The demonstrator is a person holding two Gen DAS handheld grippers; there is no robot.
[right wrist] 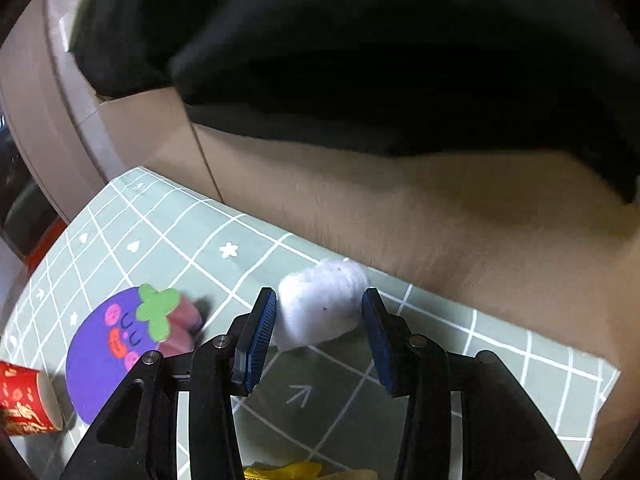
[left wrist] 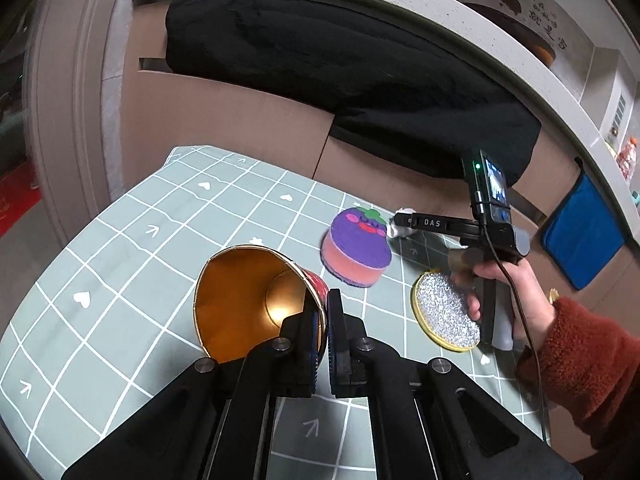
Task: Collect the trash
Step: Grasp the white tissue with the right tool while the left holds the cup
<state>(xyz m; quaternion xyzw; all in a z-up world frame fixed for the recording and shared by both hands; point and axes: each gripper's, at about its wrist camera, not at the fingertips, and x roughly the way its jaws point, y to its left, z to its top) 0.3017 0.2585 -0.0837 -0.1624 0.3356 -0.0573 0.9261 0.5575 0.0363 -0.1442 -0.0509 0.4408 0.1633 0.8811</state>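
A red paper cup with a gold inside [left wrist: 248,300] lies tilted on its side over the green checked tablecloth [left wrist: 120,280]. My left gripper [left wrist: 322,316] is shut on the cup's rim wall. The same cup [right wrist: 24,400] shows at the left edge of the right wrist view. A crumpled white tissue [right wrist: 320,304] lies near the table's far edge. My right gripper [right wrist: 320,316] stands open around it, one blue pad [right wrist: 260,328] on each side, neither clearly pressing. In the left wrist view a hand in a rust sleeve [left wrist: 580,360] holds that gripper [left wrist: 404,222] at the tissue [left wrist: 400,233].
A purple eggplant-shaped sponge [left wrist: 358,246] [right wrist: 116,344] sits between the cup and the tissue. A round silver scouring pad [left wrist: 446,312] lies by the hand. Behind the table stands a cardboard box [left wrist: 240,120] lined with a black bag [left wrist: 340,60]. Something yellow [right wrist: 284,472] lies under the right gripper.
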